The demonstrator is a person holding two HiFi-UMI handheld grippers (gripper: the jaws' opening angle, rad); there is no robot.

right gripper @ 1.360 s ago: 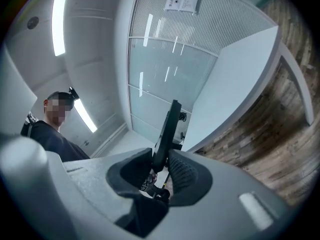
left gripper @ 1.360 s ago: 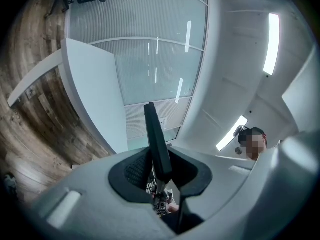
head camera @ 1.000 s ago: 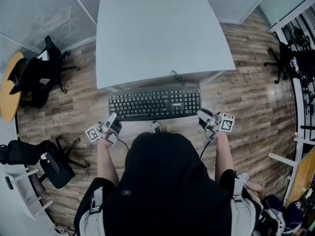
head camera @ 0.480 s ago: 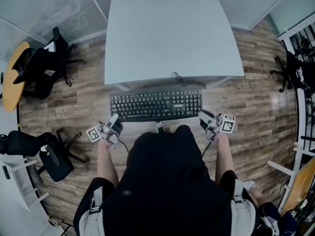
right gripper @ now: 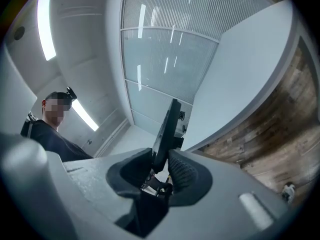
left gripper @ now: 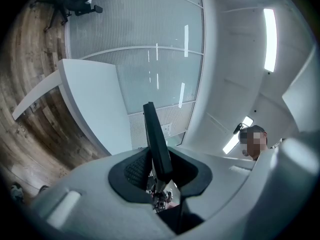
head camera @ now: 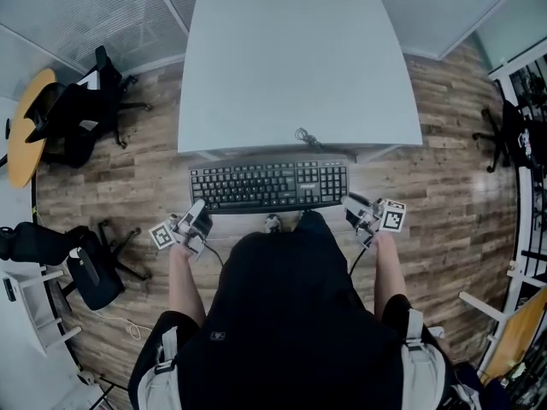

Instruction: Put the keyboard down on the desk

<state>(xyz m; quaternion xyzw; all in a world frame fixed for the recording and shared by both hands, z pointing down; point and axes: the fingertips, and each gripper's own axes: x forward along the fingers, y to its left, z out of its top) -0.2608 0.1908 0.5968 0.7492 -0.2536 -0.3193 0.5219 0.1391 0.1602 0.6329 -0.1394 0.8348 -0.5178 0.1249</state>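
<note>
Since a second ago the table (head camera: 291, 58) has drifted slightly rightward in head view; the keyboard (head camera: 269, 184) has barely shifted. Table: smooth pale-grey slab, rounded corners. Keyboard: flat black rectangle, held level in the air just before the table's near edge, over the wood-plank floor (head camera: 444, 161). Left hand-held gripper (head camera: 195, 216) is clenched on its left end, right hand-held gripper (head camera: 355, 205) on its right end. Ribbed black pads (right gripper: 182, 171) pinch the thin edge.

A pale desk (head camera: 299, 58) stands on wood-plank floor (head camera: 444, 169); black office chairs (head camera: 73, 131) and a round yellow table (head camera: 24, 135) stand left, near ribbed glass walls (head camera: 68, 7).
</note>
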